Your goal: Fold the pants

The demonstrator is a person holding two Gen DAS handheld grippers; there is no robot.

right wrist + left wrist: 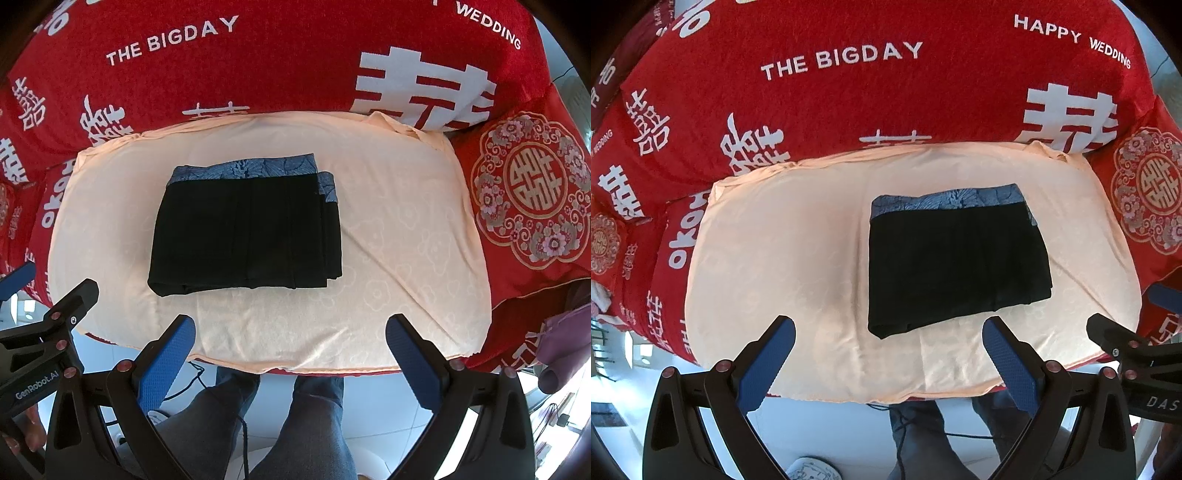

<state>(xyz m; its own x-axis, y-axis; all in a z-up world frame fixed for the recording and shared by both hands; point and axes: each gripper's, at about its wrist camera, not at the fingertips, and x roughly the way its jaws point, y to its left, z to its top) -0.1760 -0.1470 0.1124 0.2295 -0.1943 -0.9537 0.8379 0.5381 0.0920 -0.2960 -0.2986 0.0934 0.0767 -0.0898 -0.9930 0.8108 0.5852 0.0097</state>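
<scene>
Nearest, a person's two legs in grey-blue jeans (314, 413) stand on a pale tiled floor (376, 391). Above them hang two hand-held grippers with black frames and blue, dimpled pads: the left gripper (888, 336) and the right gripper (290, 334) each have their fingers spread wide, holding nothing. Beyond lies one peach, faintly patterned cloth (388, 266) over a cushioned seat. On it rests one pair of black pants (243, 232), folded into a neat rectangle, its blue patterned waistband (251, 166) along the far edge. Behind rises a red sofa cover (258, 62) printed with white lettering.
</scene>
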